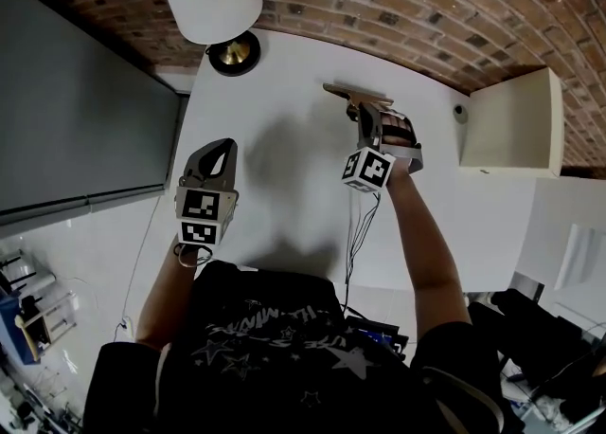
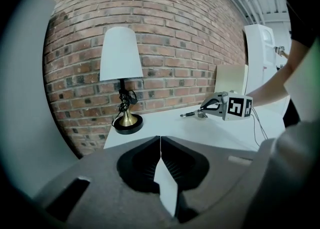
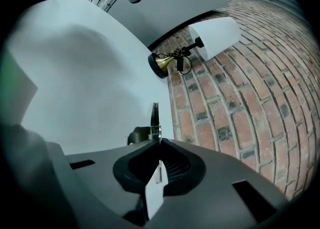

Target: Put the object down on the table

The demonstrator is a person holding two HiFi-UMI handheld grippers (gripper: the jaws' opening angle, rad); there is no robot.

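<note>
Right gripper view: right tool [image 3: 159, 143] pinches thin, flat-edged object [image 3: 155, 115].

We see the object [image 1: 358, 93] as a thin, flat, dark metal piece with a small silvery hinge. The right gripper [image 1: 365, 112] pinches its near end. It points toward eleven o'clock, low at the table [image 1: 284, 138]'s far edge.

Bright, even light over the table [image 1: 284, 72], with soft grey shadows at centre and near edge. Heavy fisheye bowing of the brick wall [image 2: 170, 33] in both gripper views; black vignetting at corners, closest foreground out of focus.
</note>
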